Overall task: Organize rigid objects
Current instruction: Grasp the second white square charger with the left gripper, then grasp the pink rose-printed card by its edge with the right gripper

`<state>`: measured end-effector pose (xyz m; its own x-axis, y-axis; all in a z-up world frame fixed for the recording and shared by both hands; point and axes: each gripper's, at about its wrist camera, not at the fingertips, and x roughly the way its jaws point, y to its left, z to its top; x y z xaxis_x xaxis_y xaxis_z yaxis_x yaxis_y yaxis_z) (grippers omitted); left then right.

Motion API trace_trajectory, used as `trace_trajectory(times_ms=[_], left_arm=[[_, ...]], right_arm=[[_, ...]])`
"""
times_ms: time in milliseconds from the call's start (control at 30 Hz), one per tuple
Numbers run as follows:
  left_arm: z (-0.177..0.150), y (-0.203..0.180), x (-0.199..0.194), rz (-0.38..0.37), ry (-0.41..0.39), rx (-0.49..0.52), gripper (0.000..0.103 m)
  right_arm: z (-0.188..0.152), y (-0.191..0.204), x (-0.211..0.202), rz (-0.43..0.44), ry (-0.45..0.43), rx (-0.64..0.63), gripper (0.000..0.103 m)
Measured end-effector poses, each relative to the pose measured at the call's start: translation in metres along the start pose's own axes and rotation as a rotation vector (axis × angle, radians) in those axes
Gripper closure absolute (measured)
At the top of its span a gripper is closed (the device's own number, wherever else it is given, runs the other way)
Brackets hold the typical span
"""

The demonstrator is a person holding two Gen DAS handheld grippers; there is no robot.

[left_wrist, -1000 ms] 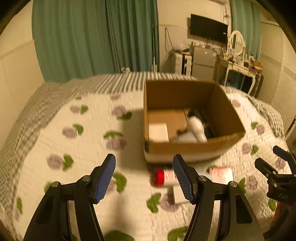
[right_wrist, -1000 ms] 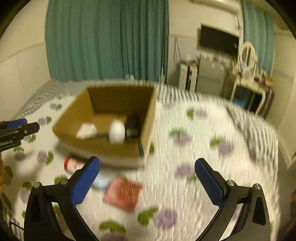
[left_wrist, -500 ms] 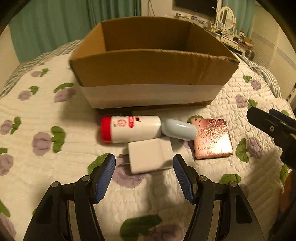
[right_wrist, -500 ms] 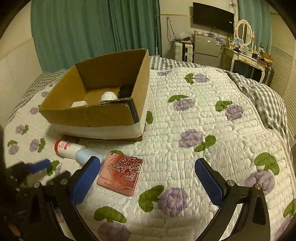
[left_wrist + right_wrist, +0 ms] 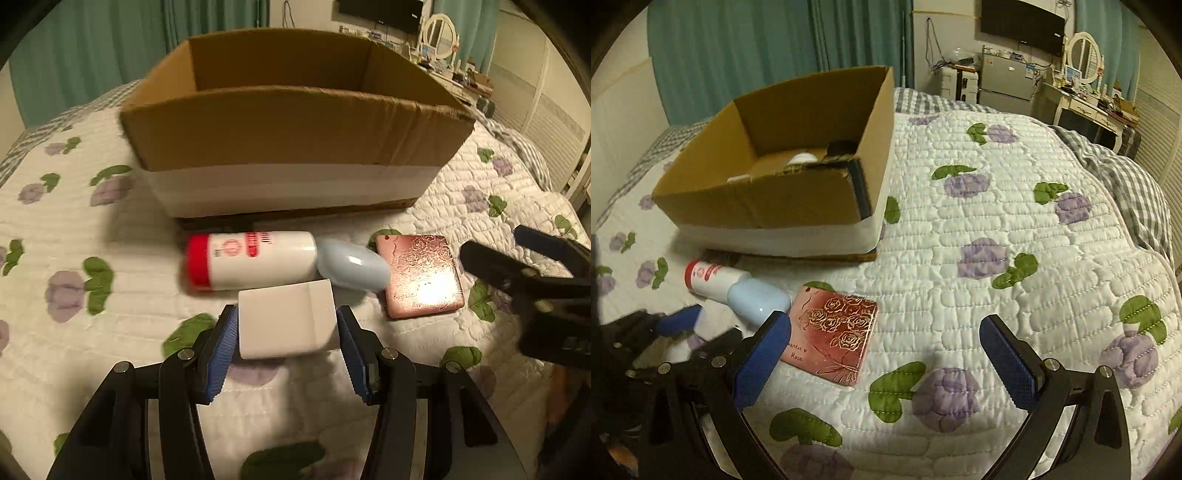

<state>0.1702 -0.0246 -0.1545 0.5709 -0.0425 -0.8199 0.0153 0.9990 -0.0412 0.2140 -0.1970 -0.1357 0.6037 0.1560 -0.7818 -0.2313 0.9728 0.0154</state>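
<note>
A white block (image 5: 284, 317) lies on the quilt in front of a cardboard box (image 5: 295, 125). My left gripper (image 5: 286, 310) is closing on the block, and both blue pads touch its sides. Just beyond it lie a white bottle with a red cap (image 5: 251, 260), a pale blue oval object (image 5: 352, 267) and a pink rose-patterned tin (image 5: 421, 275). My right gripper (image 5: 882, 321) stands open over the quilt, its left finger beside the pink tin (image 5: 833, 332), with nothing gripped. The right wrist view shows the left gripper (image 5: 687, 328) at the lower left.
The box wall (image 5: 757, 199) is open at the top, with a white item (image 5: 801, 158) and a dark item (image 5: 842, 147) inside. The flowered quilt (image 5: 1015, 221) stretches to the right. A dresser with a mirror (image 5: 1086, 62) and curtains stand beyond the bed.
The left gripper's jaws have narrowed from wide apart to touching the white block's sides. The right gripper has sunk a little closer to the pink tin.
</note>
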Motion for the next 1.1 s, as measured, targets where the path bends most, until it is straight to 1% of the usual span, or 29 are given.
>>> trace_trajectory(times_ms=[133, 267, 367, 467, 567, 667, 867, 900, 933, 1000, 1100], left_arm=[[-0.002, 0.017, -0.021, 0.01, -0.039, -0.027, 0.049], [0.003, 0.034, -0.031, 0.038, -0.078, -0.041, 0.049], [0.012, 0.045, -0.032, 0.071, -0.098, -0.047, 0.049], [0.016, 0.049, -0.025, 0.1, -0.101, -0.044, 0.049], [0.012, 0.054, -0.02, 0.086, -0.09, -0.063, 0.049], [0.008, 0.056, -0.015, 0.079, -0.077, -0.061, 0.049], [0.006, 0.058, -0.011, 0.056, -0.069, -0.067, 0.049], [0.005, 0.058, -0.011, 0.055, -0.067, -0.067, 0.049], [0.005, 0.058, -0.011, 0.055, -0.066, -0.068, 0.049], [0.004, 0.057, -0.012, 0.056, -0.064, -0.067, 0.049], [0.003, 0.055, -0.016, 0.049, -0.067, -0.061, 0.049]], right_arm=[[-0.002, 0.011, 0.005, 0.006, 0.019, -0.049, 0.0], [-0.005, 0.024, 0.012, 0.017, 0.044, -0.1, 0.0], [-0.007, 0.033, 0.019, 0.014, 0.07, -0.134, 0.0], [-0.008, 0.038, 0.027, 0.006, 0.095, -0.148, 0.0], [-0.011, 0.045, 0.038, -0.003, 0.13, -0.168, 0.001], [-0.013, 0.052, 0.052, -0.033, 0.165, -0.203, 0.002], [-0.006, 0.053, 0.069, -0.045, 0.171, -0.178, 0.002], [-0.005, 0.053, 0.069, -0.047, 0.165, -0.172, 0.005], [-0.005, 0.055, 0.066, -0.043, 0.149, -0.173, 0.018], [-0.005, 0.055, 0.061, -0.057, 0.131, -0.178, 0.02], [-0.006, 0.052, 0.051, -0.053, 0.118, -0.162, 0.025]])
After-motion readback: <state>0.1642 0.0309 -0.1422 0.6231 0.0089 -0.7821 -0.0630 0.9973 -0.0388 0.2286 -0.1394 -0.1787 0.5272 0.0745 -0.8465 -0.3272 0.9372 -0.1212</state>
